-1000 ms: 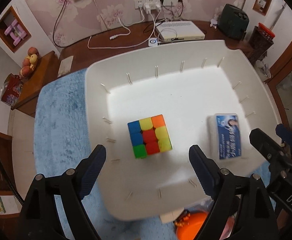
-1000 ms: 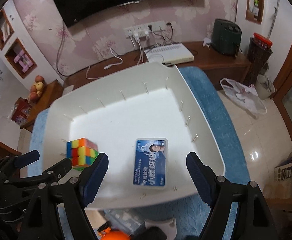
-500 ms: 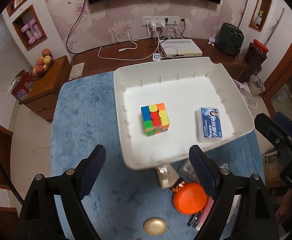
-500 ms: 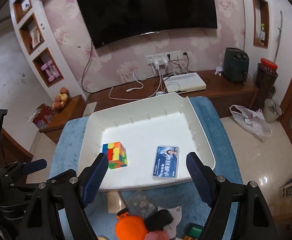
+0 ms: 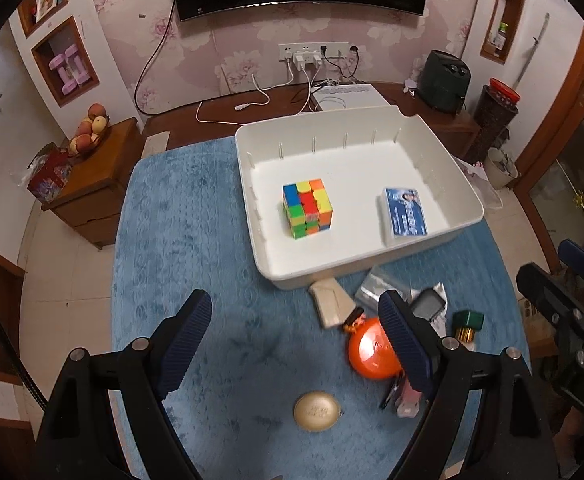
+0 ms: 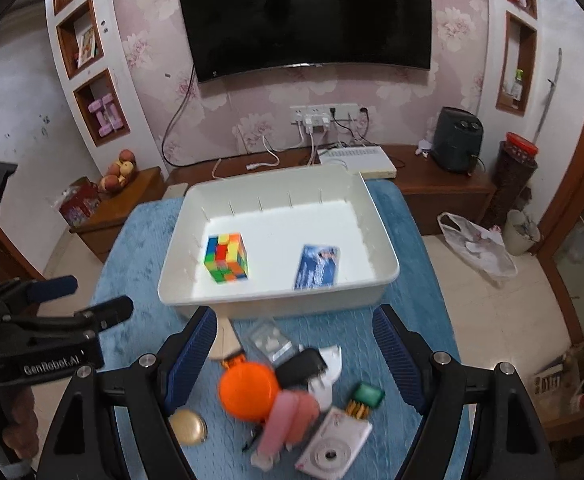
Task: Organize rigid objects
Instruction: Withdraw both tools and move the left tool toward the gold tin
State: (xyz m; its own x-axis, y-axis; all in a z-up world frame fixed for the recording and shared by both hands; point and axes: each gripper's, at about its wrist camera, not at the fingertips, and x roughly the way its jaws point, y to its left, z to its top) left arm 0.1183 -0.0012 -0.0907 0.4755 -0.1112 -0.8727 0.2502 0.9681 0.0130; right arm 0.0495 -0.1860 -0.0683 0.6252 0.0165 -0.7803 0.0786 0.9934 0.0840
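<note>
A white bin (image 5: 465, 216) (image 6: 276, 304) sits on the blue mat and holds a colourful puzzle cube (image 5: 307, 208) (image 6: 227, 258) and a blue card box (image 5: 404, 212) (image 6: 317, 266). In front of the bin lie an orange round case (image 5: 367, 354) (image 6: 248, 390), a gold oval tin (image 5: 315, 411) (image 6: 187, 426), a pink item (image 6: 288, 416), a small camera (image 6: 331, 450), a green box (image 5: 467, 320) (image 6: 367, 394) and a black device (image 6: 301, 366). My left gripper (image 5: 299, 344) is open and empty above the mat. My right gripper (image 6: 293, 356) is open and empty above the pile.
A blue mat (image 5: 196, 248) covers the table. A beige pouch (image 5: 329, 302) and a clear packet (image 5: 375, 288) lie by the bin's front wall. A wooden TV bench (image 6: 431, 180) with a white box and cables stands behind.
Both grippers have pulled up and back from the bin. The bin now looks smaller and the pile of loose items in front of it has come into view.
</note>
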